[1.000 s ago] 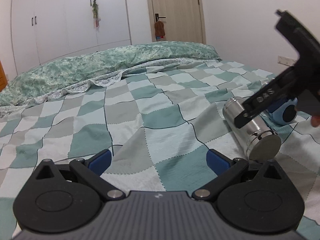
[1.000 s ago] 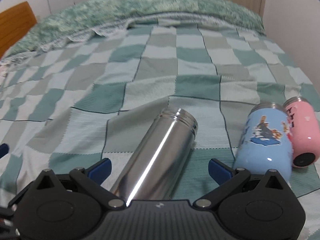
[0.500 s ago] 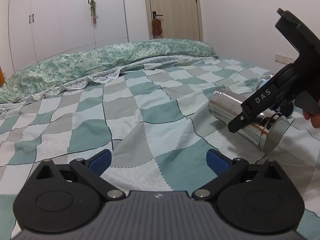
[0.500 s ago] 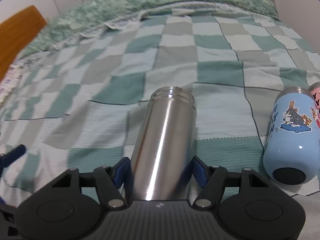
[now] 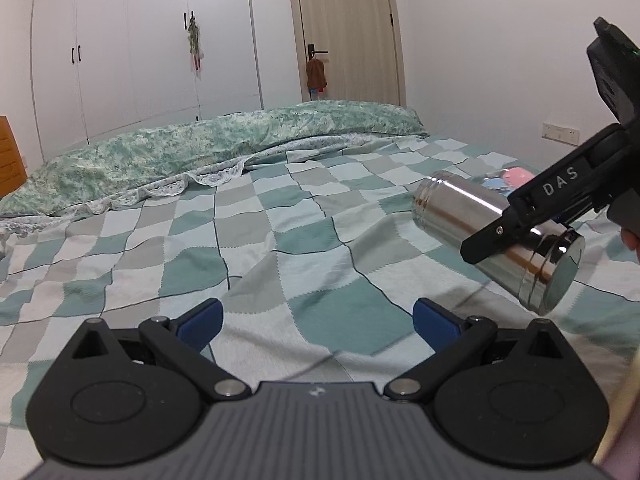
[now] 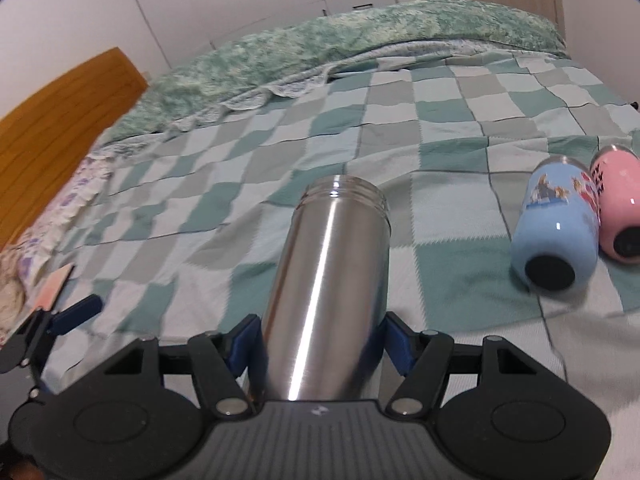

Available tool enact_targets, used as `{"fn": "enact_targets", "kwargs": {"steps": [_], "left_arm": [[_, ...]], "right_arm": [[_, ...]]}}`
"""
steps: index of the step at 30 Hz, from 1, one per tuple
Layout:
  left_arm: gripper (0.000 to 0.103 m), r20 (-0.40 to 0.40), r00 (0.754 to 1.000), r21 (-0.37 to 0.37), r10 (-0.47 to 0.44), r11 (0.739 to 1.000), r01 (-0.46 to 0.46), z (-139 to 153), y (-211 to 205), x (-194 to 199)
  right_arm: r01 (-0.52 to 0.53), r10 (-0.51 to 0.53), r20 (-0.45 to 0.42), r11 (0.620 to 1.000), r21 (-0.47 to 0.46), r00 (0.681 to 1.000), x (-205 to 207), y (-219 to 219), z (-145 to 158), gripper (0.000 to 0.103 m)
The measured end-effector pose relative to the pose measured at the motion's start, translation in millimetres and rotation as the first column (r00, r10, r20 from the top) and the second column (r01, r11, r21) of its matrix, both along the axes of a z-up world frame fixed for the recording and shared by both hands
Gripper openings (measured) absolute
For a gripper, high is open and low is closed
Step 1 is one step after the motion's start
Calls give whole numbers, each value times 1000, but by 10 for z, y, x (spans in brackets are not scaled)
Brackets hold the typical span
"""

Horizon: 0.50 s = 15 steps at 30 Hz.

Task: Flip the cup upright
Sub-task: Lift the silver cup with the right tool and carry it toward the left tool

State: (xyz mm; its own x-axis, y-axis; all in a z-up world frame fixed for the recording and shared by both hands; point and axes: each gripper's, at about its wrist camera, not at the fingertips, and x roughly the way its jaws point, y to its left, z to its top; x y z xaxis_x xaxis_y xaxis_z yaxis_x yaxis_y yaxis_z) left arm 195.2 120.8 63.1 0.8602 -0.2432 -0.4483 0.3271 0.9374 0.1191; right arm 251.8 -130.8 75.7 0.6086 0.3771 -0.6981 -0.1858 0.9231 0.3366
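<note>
Steel cup [image 6: 328, 288] sits clamped between the blue pads [image 6: 396, 340] of the right gripper [image 6: 320, 340], which squeeze its lower body from both sides. In the right wrist view the cup points away from the camera, its threaded open mouth at the far end and its base hidden behind the gripper body. Seen from the left wrist view, the same cup [image 5: 472, 216] hangs clear of the bedspread, lying close to horizontal with its flat base toward the camera and slightly lower, the mouth tilted a little up and away; a soft shadow lies on the cloth beneath it. The right gripper [image 5: 520, 232] crosses it there as a black bar lettered DAS.

Beside the held cup, to its right, a light blue cup [image 6: 560, 236] with a cartoon print lies on its side, dark base toward the camera. A pink cup [image 6: 618, 208] lies touching it on the far side, in the same pose.

The left gripper [image 5: 316, 316] is spread wide with nothing between its fingers, low over the checked green-and-grey bedspread [image 5: 280, 240] and well apart from the steel cup. It shows at the left edge of the right wrist view too [image 6: 60, 320].

Farther out, a rumpled green quilt [image 5: 200, 148] runs along the head of the bed, with a wooden headboard [image 6: 60, 120] to the left. White wardrobe doors [image 5: 140, 40] and a beige door [image 5: 348, 32] stand behind.
</note>
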Motion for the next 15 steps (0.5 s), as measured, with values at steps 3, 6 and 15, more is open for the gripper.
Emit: {"fn": "enact_targets", "kwargs": {"steps": [3, 6, 15], "left_arm": [[103, -6, 1000, -6, 2, 1000, -2, 36, 3, -232], [103, -12, 1000, -7, 8, 1000, -8, 53, 1, -465], [103, -42, 999, -16, 35, 999, -35, 40, 23, -988]], "right_arm": [[-30, 30, 12, 999, 19, 999, -295, 40, 32, 65], [-41, 40, 21, 998, 39, 999, -533, 64, 26, 65], [-29, 28, 21, 998, 63, 999, -974, 108, -211, 65]]}}
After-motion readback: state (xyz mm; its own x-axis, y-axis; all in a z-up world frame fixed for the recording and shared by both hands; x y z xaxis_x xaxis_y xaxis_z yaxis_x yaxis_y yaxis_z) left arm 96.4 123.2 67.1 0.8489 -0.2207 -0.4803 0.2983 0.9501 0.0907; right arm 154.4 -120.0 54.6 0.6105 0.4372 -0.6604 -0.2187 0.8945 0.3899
